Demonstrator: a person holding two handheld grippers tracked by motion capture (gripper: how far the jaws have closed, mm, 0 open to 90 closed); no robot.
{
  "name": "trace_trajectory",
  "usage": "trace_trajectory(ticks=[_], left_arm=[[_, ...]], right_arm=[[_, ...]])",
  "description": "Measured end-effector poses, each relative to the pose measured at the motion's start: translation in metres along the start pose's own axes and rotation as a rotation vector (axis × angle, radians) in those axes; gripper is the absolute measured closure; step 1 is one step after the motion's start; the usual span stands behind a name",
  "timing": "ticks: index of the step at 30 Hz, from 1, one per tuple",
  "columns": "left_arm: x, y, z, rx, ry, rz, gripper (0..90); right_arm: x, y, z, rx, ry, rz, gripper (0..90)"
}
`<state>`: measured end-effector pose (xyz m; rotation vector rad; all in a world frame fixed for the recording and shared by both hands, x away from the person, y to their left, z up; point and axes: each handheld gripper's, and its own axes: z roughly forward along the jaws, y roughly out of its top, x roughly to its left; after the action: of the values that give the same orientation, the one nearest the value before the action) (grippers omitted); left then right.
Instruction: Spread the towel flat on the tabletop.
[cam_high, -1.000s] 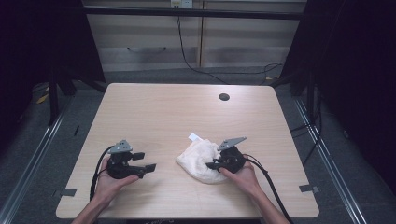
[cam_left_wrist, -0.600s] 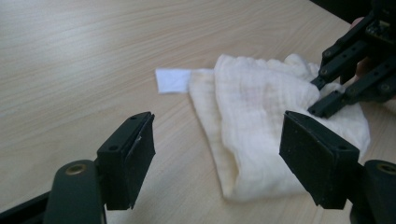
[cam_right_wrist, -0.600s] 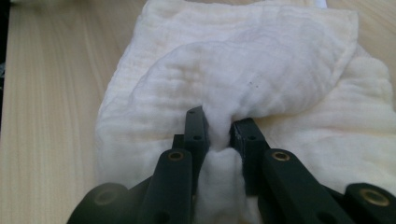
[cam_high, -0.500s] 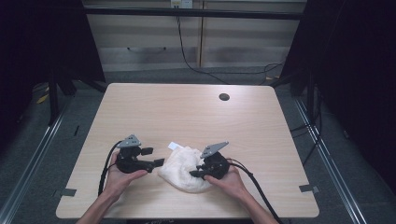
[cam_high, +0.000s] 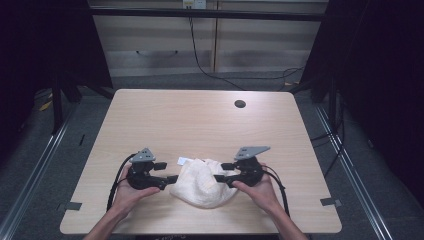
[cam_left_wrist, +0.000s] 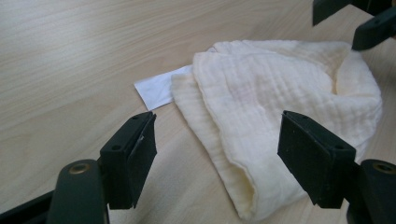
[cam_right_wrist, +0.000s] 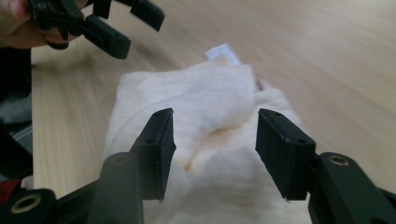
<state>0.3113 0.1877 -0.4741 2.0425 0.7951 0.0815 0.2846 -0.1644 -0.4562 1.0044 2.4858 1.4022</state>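
Both grippers, left at nine o'clock and right just opened at three, gaped around my cloth; I feared grabbing several layers.

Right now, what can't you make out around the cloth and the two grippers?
- White tag: in the left gripper view the cream cloth covers one end, and any print is too small to read.
- Cloth's near part: in the right gripper view it is blurred, behind the right gripper.
- Cloth's underside: hidden against the table in the high view.
- Left gripper: its body is cut off by the bottom edge of the left gripper view.
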Motion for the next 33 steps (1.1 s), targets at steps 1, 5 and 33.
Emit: trace_trajectory(ticks=[1, 5, 33], left_arm=[[0.001, 0.002, -0.001, -0.004, -0.002, -0.004, 29.0], [0.003, 0.012, -0.006, -0.022, -0.005, 0.005, 35.0], [0.025, 0.047, 0.087, 0.054, -0.101, 0.036, 59.2]], right_arm=[[-0.003, -0.001, -0.008, -0.009, -0.017, 0.007, 45.9], [-0.013, -0.006, -0.030, -0.020, -0.055, 0.026, 47.4], [-0.028, -0.034, -0.033, 0.010, -0.104, 0.076, 47.1]])
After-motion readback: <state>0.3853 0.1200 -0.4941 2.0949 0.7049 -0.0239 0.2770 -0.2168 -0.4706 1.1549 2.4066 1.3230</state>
